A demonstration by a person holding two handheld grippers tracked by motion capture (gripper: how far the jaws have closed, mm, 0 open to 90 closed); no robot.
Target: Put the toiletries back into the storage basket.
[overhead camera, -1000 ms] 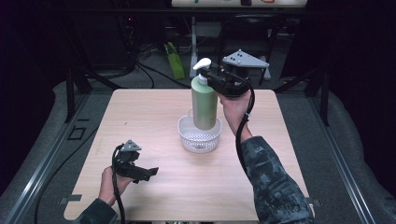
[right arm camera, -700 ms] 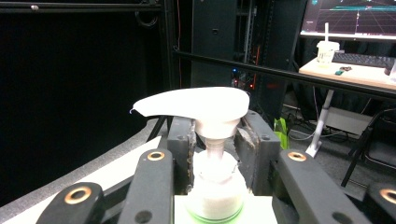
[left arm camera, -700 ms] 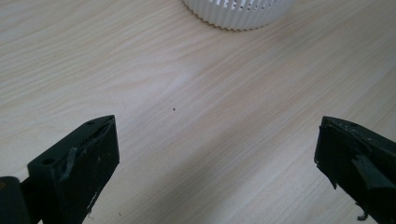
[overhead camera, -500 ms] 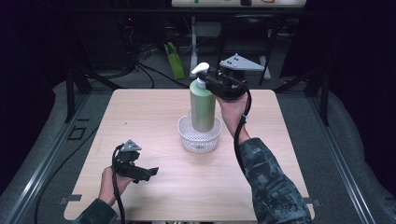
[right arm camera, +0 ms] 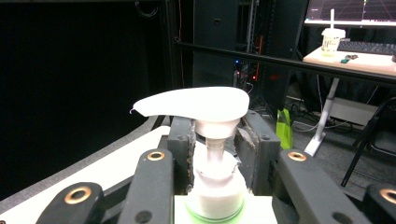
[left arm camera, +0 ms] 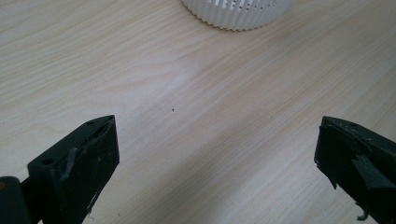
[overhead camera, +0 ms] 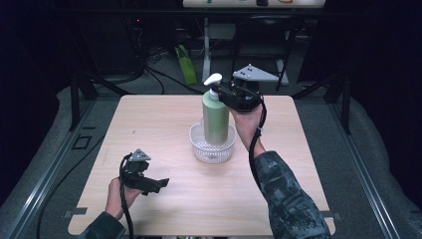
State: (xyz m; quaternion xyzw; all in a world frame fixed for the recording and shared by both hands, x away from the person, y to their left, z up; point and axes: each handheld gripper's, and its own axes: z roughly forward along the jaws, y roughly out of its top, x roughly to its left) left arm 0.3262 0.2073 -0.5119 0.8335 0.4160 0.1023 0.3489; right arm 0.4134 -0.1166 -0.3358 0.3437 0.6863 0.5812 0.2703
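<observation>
- No brand, label or legible writing can be made out on the pump bottle (overhead camera: 215,119); its green body looks plain from the high view, and anything printed on it is too small to tell.
- The pump bottle has a pale green body, a white collar and a white pump head (right arm camera: 194,103) with a long spout tapering to a point toward the left of the right gripper view.
- It stands upright at the centre of the high view, its base inside the white basket (overhead camera: 213,145), which sits on the table (overhead camera: 164,119) a little above the middle of the tabletop.
- The white basket is round, with a slotted, ribbed wall; its lower edge also shows at the top of the left gripper view (left arm camera: 238,14).
- The right gripper (overhead camera: 228,94) comes in from the right of the bottle at neck height, and its jaws are pinching the white neck just below the pump head; in the right gripper view the black pads sit tight against either side of the collar.
- The left gripper (overhead camera: 155,184) is at the lower left of the high view, well apart from the basket, low over bare wood; its jaws are spread wide with nothing between them.
- Beyond the table's far edge, at the top of the high view, are dark frames, cables on the floor and a green bag (overhead camera: 185,64) by a white desk leg.
- At the upper right of the right gripper view, a cup with a straw (right arm camera: 332,38) stands on a desk below a monitor.
- Nothing stands between the left gripper and the basket.
</observation>
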